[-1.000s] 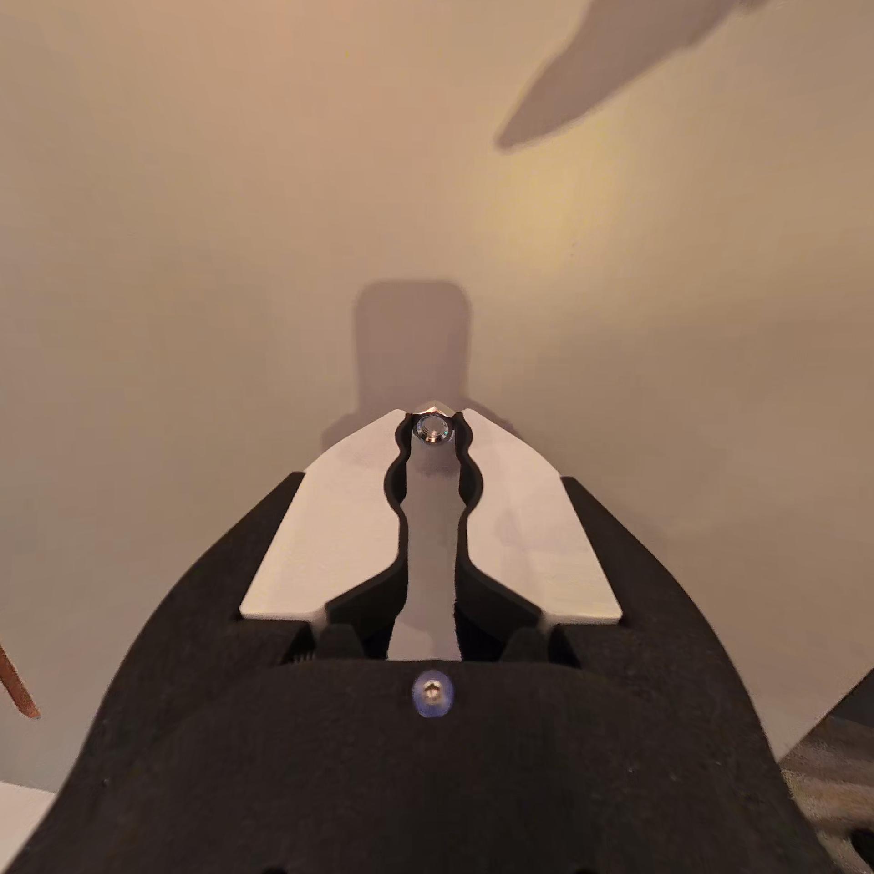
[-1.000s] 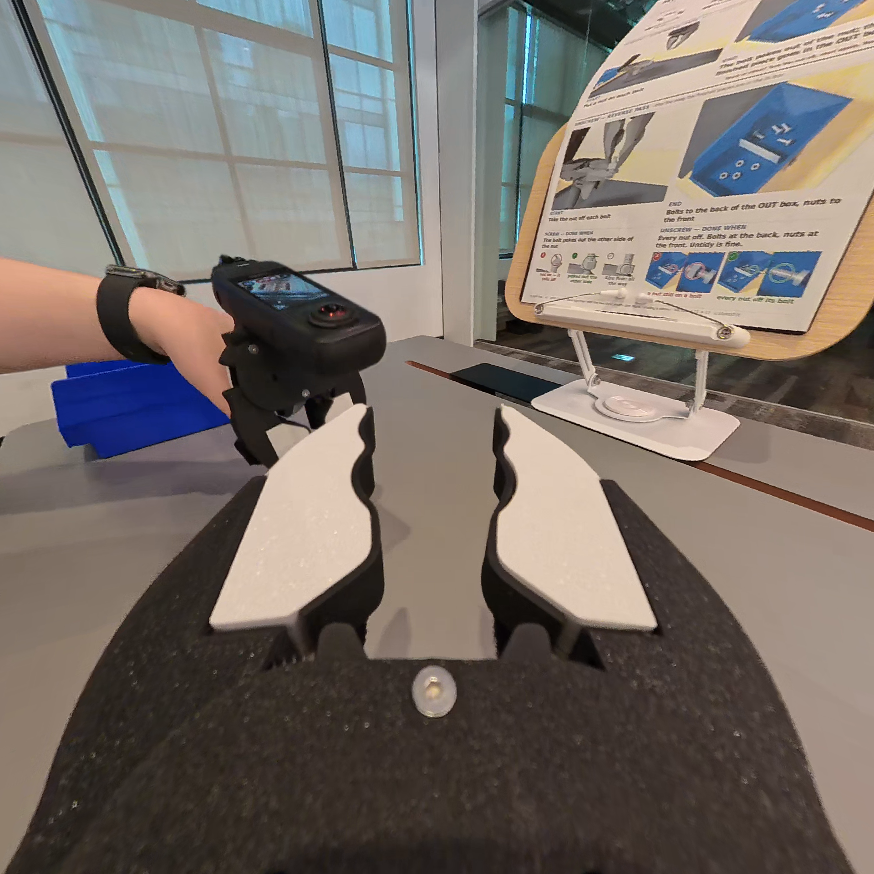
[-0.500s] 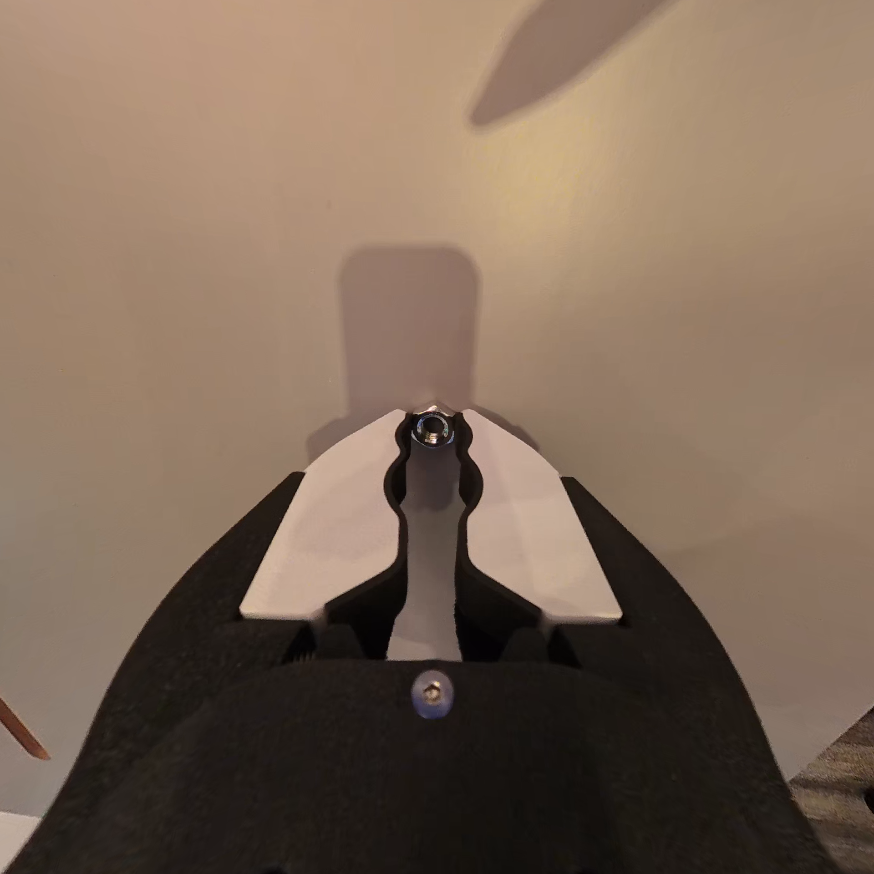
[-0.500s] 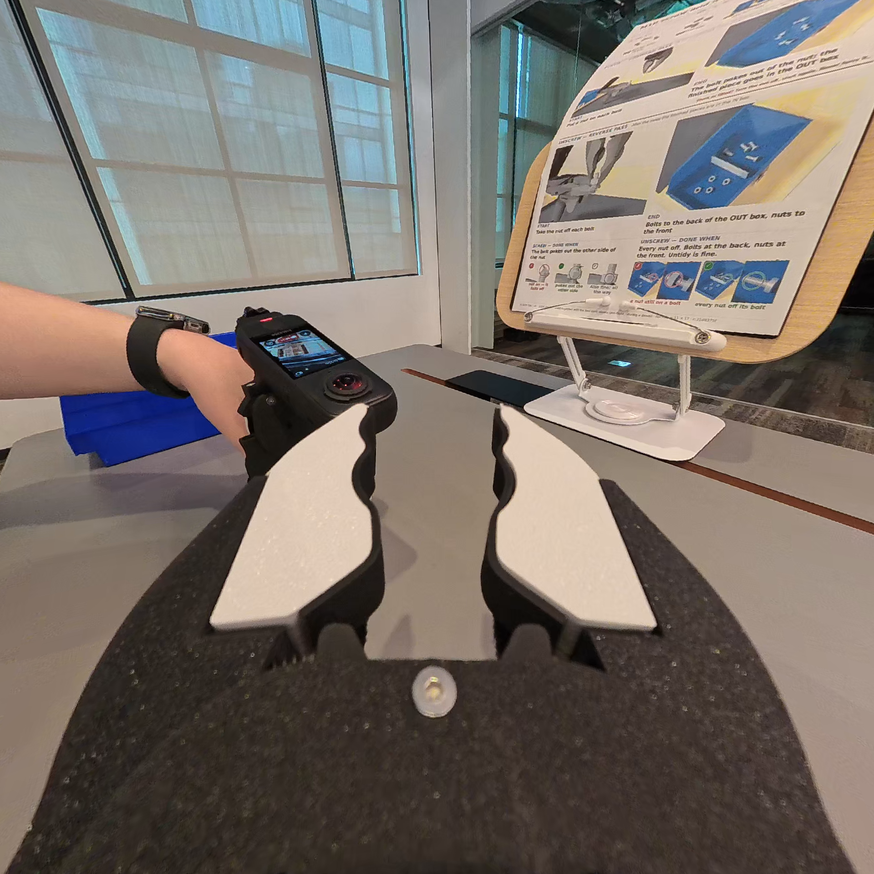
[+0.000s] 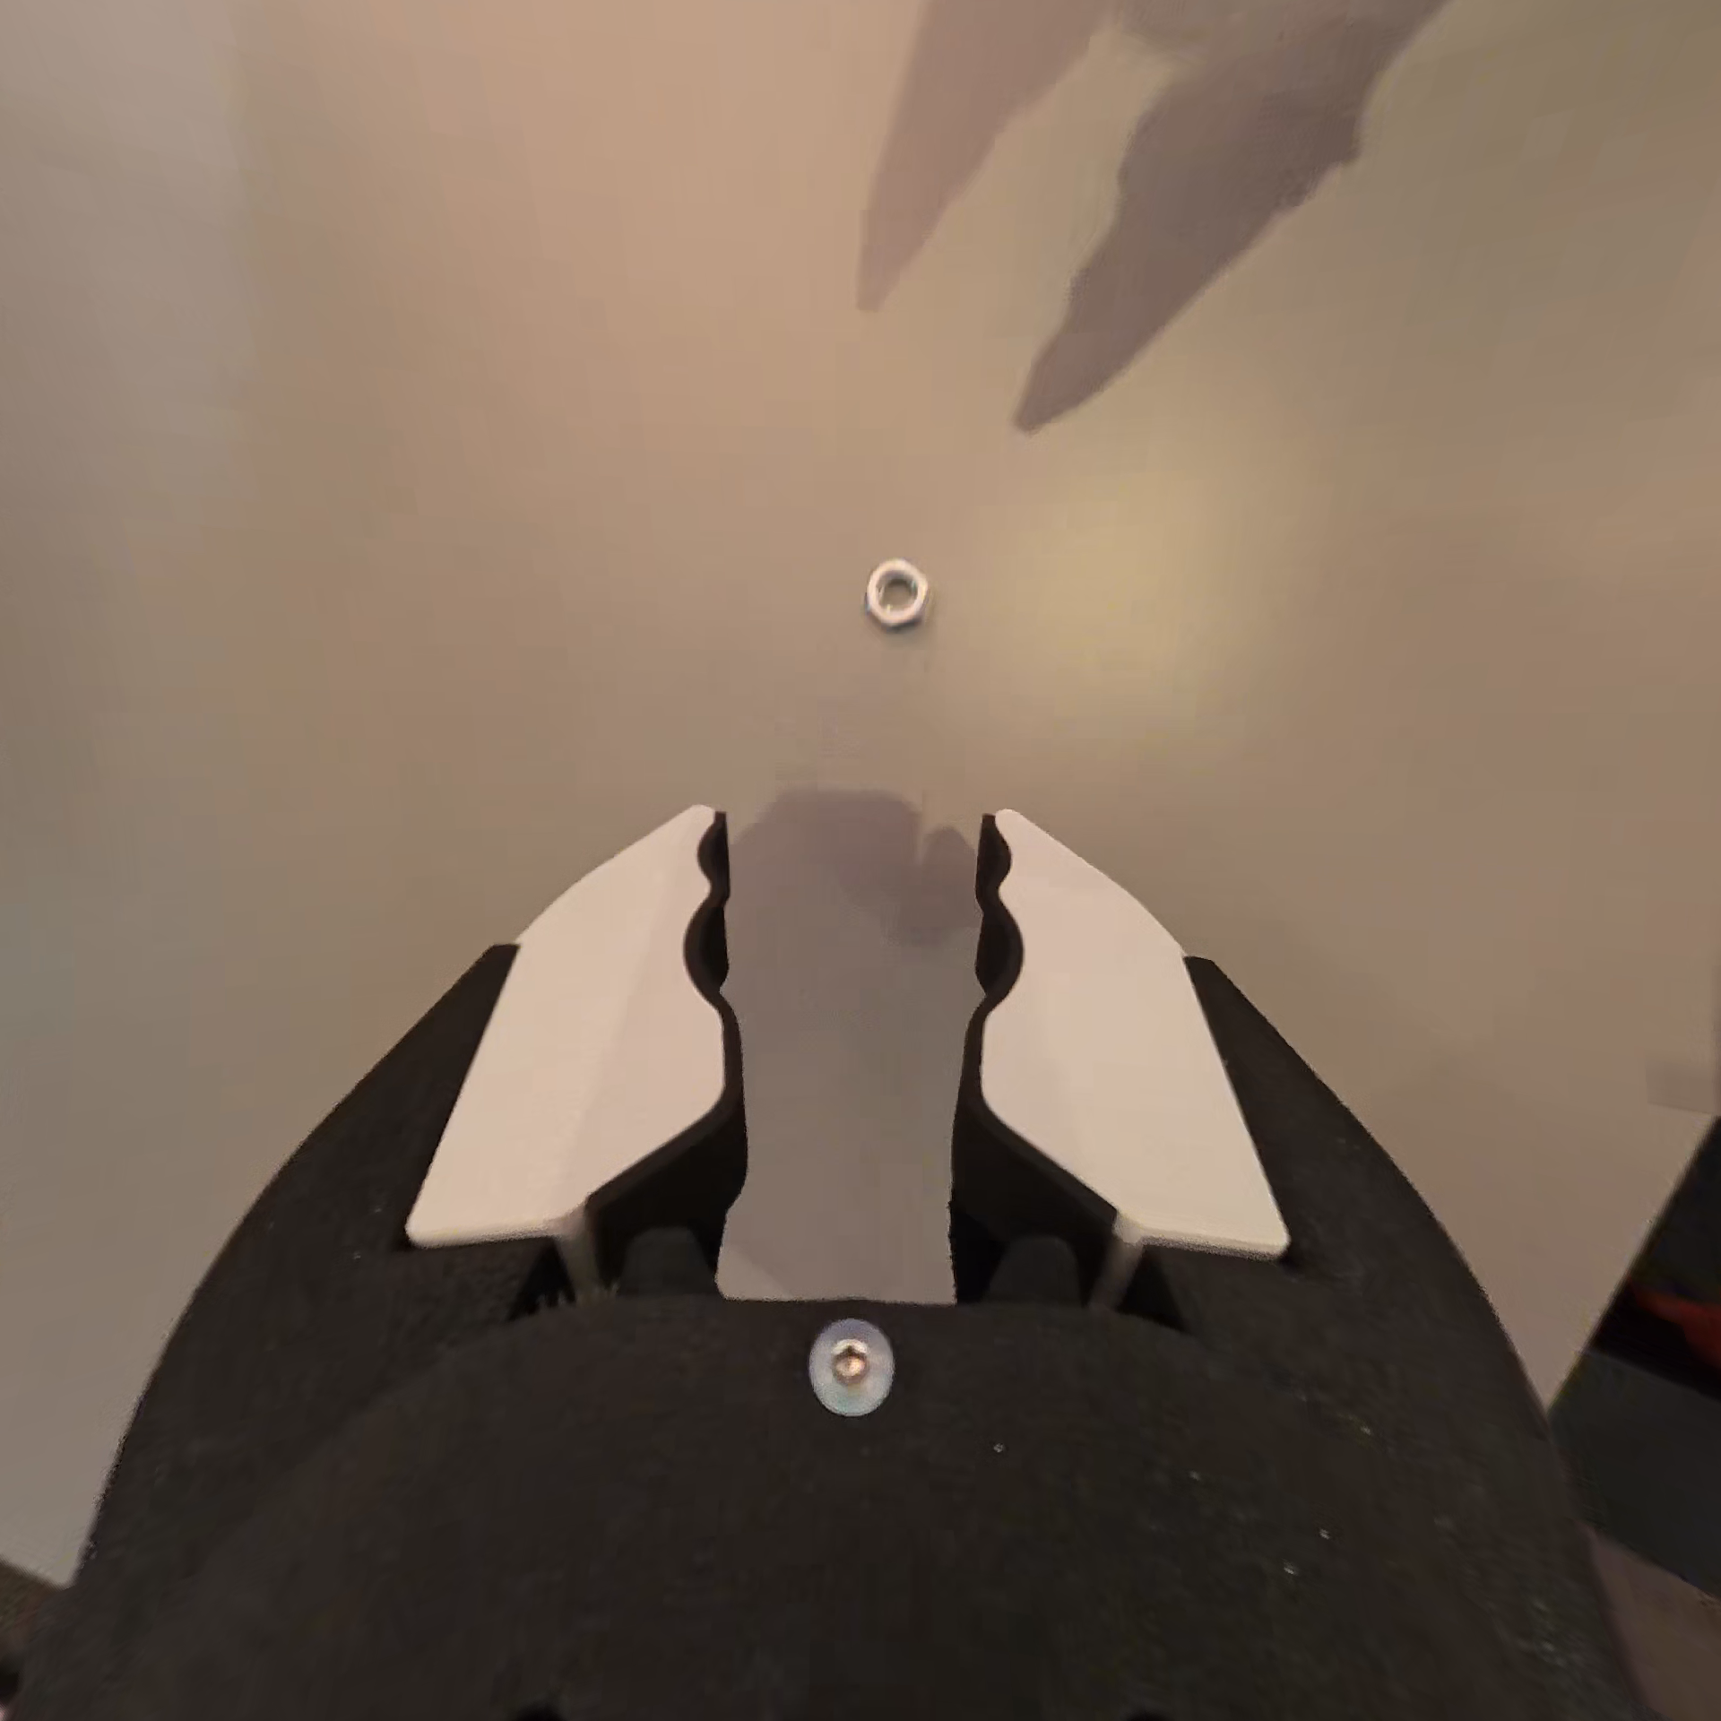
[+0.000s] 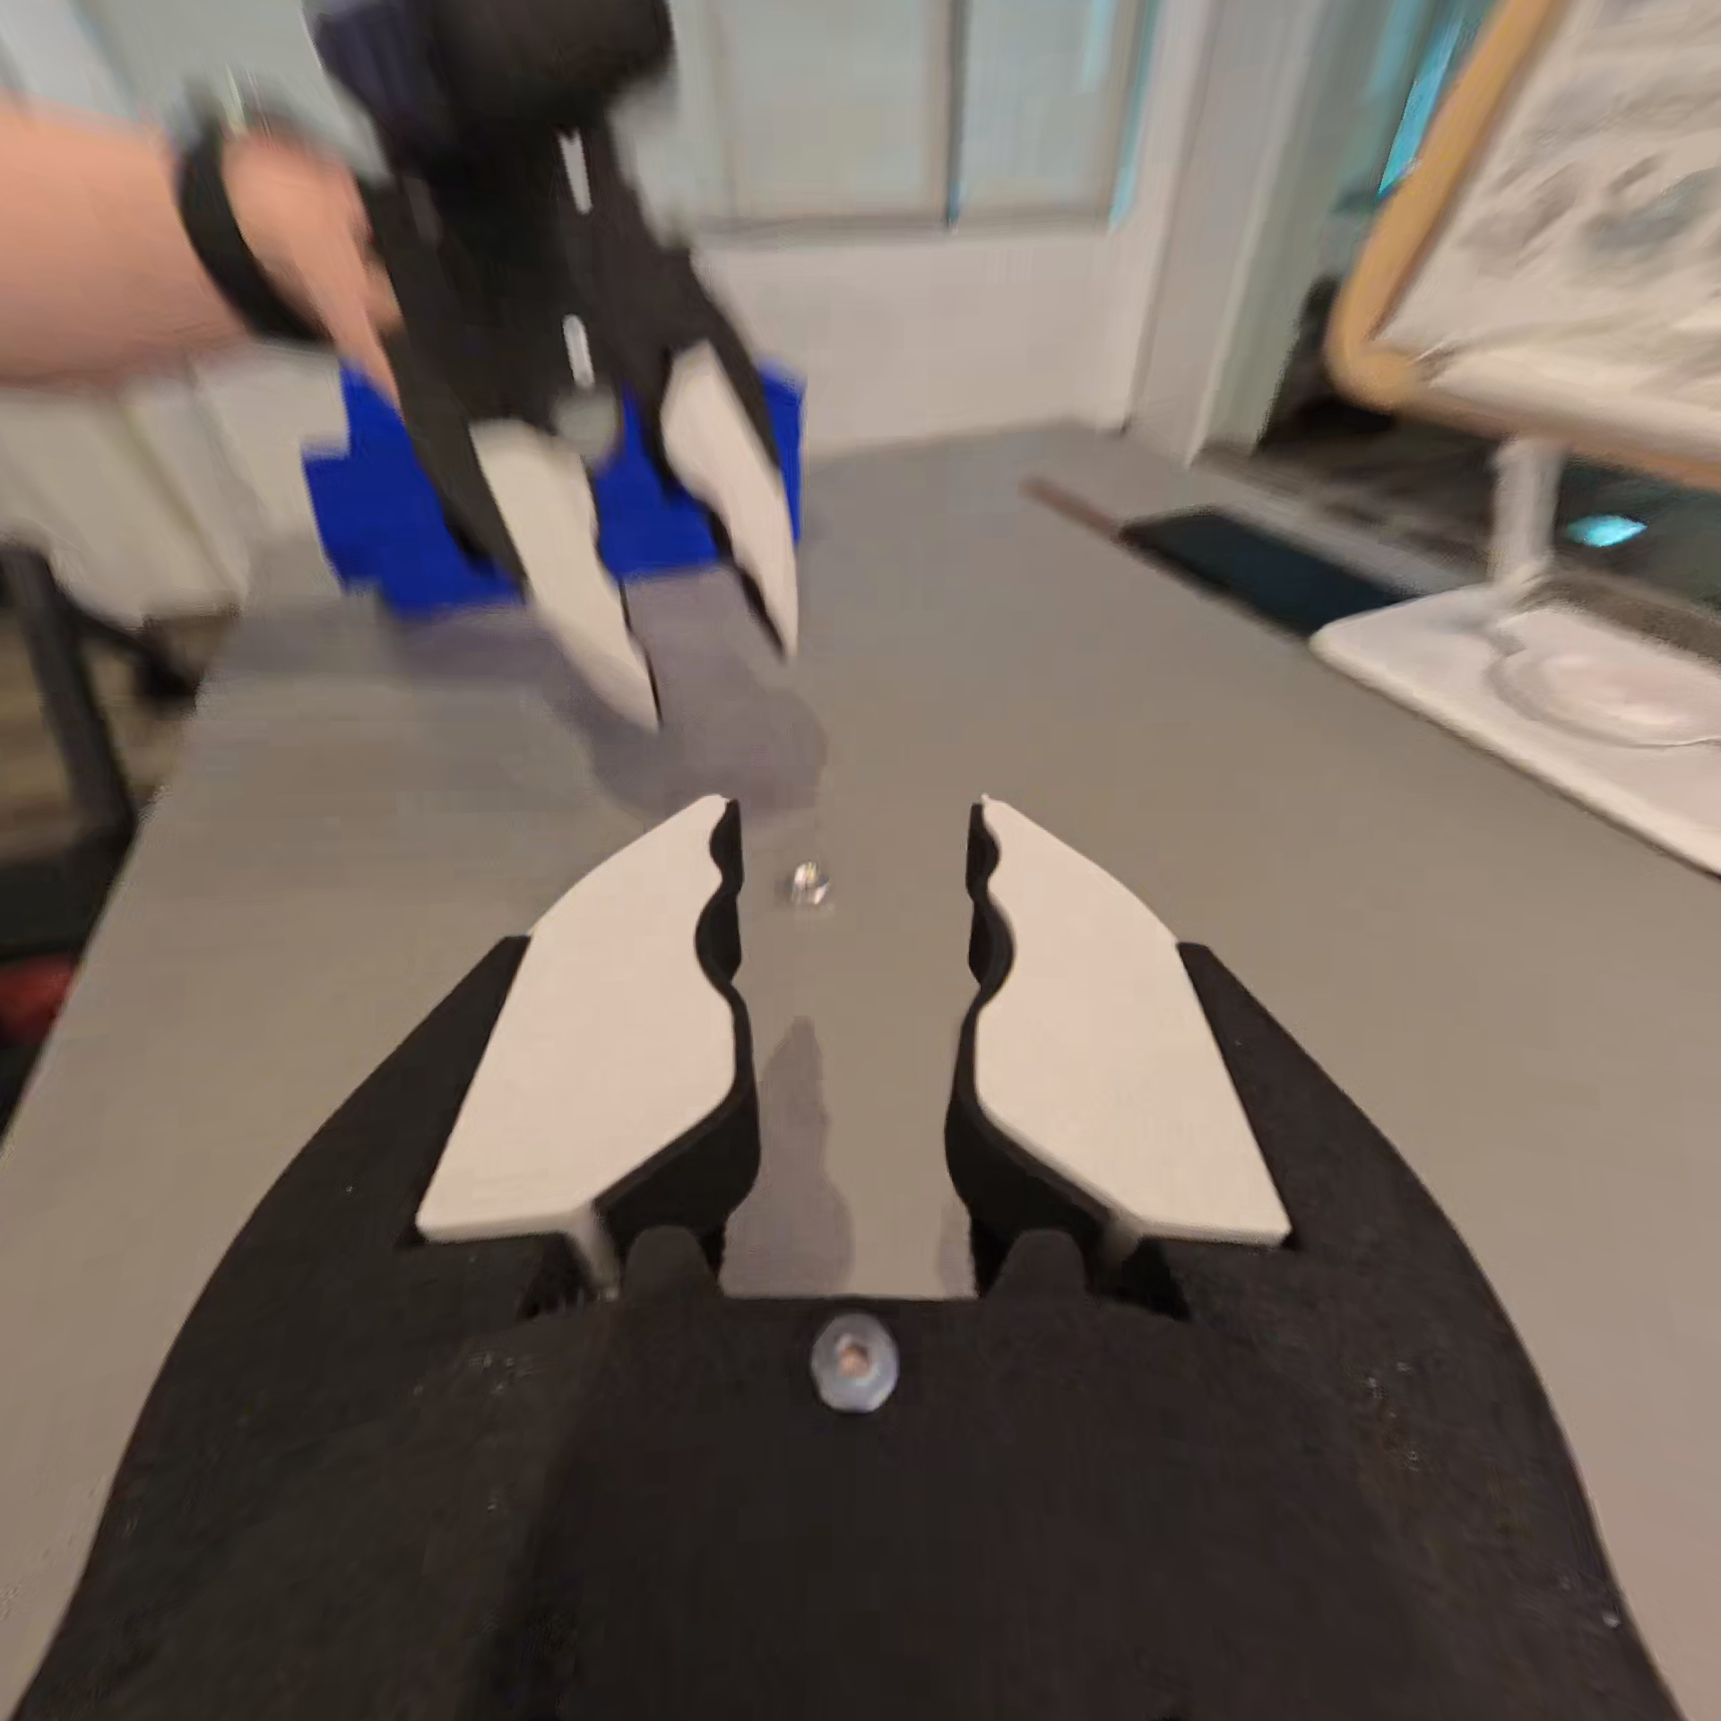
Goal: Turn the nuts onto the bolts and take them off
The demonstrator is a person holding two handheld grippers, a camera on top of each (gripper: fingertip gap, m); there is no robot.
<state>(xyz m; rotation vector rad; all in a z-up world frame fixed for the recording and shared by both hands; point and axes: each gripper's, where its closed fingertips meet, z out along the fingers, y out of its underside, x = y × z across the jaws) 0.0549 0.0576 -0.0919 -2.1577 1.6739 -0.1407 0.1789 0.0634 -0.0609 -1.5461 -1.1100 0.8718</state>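
A small silver nut (image 5: 894,596) lies flat on the grey table (image 5: 372,559), just ahead of my left gripper (image 5: 849,819), which is open and empty above it. In the right wrist view the same nut (image 6: 808,883) sits on the table (image 6: 1211,885) just behind my right gripper's (image 6: 849,810) fingertips, nearer the left finger. The right gripper is open and empty. The left gripper (image 6: 717,680) also shows there, blurred, held in a hand at the upper left, pointing down with its jaws apart. No bolt is in view.
A blue bin (image 6: 391,521) stands at the far left of the table behind the left gripper. An instruction board (image 6: 1537,233) on a white stand (image 6: 1537,689) is at the right. A dark flat slab (image 6: 1257,568) lies beside it. The right gripper's shadow (image 5: 1164,233) falls on the table. The left gripper's tips are roughly 15 cm from the right gripper's. From my left tips it is roughly 8 cm to the small silver nut (image 5: 894,596); from my right, 12 cm.
My left gripper opened and let go of the nut, which now lies on the table, then rose above it. My right gripper tipped down toward the nut.
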